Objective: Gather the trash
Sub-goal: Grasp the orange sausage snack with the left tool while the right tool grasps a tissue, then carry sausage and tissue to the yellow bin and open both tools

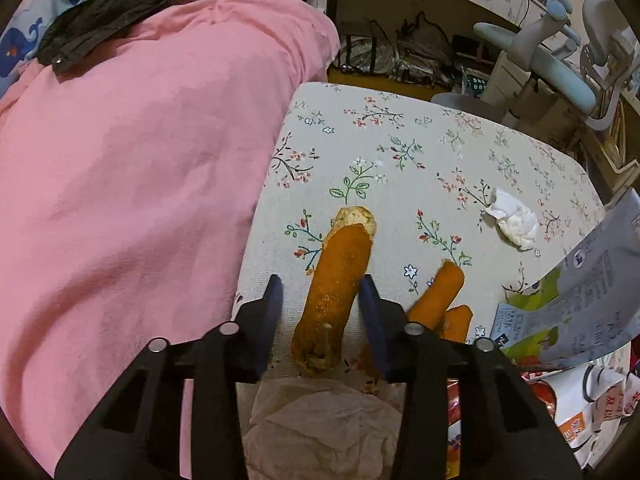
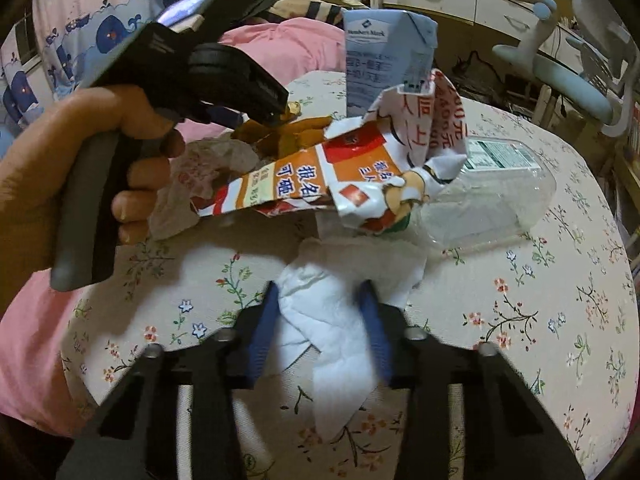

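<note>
1. The left gripper (image 1: 320,292) points steeply down over a floral table (image 1: 400,148), its blue fingers (image 1: 274,300) either side of the large orange peel (image 1: 340,288). The right-hand finger meets the peel's edge, while a strip of cloth shows beside the other, so the jaws are narrowed around it and not yet pinching.
2. That straddle looks chosen to take the peel across its narrow width, probably the surest hold on something long and soft.
3. The right gripper (image 2: 320,304) sits over a crumpled white tissue (image 2: 336,320), which fills the gap between its fingers; both press into the folds, so it seems to be pinched.
4. A wrinkled napkin (image 1: 320,420) lies under the left gripper, and two smaller peels (image 1: 444,296) lie just beside the big one; a careless closing could catch them.
5. Further out in the right view a torn printed wrapper (image 2: 320,168), a clear plastic bottle (image 2: 492,200) on its side and an upright milk carton (image 2: 384,64) crowd the middle of the table, leaving little room ahead.
6. A balled tissue (image 1: 512,220) sits alone on open cloth.
7. A pink blanket (image 1: 140,180) borders the table's left edge; straight up seems the freest way out for both hands. No bin is in view.
</note>
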`<act>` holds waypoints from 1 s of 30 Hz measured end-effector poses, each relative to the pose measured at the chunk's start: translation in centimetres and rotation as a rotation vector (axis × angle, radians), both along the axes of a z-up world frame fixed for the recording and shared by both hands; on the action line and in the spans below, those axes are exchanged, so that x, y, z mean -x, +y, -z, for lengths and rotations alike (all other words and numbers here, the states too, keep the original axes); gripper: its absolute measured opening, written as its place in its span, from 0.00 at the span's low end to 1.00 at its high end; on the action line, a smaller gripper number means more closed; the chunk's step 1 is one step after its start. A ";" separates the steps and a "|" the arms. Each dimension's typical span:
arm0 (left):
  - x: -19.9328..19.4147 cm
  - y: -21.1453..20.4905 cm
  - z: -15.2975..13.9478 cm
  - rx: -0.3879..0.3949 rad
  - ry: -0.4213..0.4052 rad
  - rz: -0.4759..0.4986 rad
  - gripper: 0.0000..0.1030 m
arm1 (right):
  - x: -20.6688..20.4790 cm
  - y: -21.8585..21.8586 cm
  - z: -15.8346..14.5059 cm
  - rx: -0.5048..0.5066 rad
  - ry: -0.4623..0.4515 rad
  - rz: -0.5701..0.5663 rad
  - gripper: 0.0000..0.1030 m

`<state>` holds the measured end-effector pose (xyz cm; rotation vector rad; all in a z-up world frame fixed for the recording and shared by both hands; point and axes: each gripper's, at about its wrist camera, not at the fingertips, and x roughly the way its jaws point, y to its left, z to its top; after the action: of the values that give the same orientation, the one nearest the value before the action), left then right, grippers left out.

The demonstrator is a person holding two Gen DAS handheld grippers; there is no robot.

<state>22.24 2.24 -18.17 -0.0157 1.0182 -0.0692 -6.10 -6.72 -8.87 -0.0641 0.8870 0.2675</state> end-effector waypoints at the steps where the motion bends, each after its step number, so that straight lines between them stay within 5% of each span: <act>1: 0.0 0.0 0.0 0.003 -0.001 0.008 0.22 | 0.1 0.0 0.0 -0.005 0.003 -0.004 0.22; 4: 0.3 0.0 -0.2 0.006 -0.018 0.007 0.18 | -0.3 -0.3 -0.2 -0.059 0.028 0.001 0.09; 11: 2.2 1.5 -3.9 0.050 -0.114 -0.025 0.17 | 0.1 -3.9 -0.9 -0.297 0.102 0.055 0.08; 21: 8.0 1.1 -10.2 0.095 -0.244 0.007 0.17 | 3.2 -7.4 -3.9 -0.405 0.058 0.081 0.08; 30: 14.7 -1.4 -13.1 0.067 -0.306 0.072 0.17 | 4.6 -9.8 -6.0 -0.477 0.006 0.103 0.08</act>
<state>7.56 0.80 -5.09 -0.0290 0.7102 -0.1664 -10.67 -16.48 -2.89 0.4235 0.8104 0.3764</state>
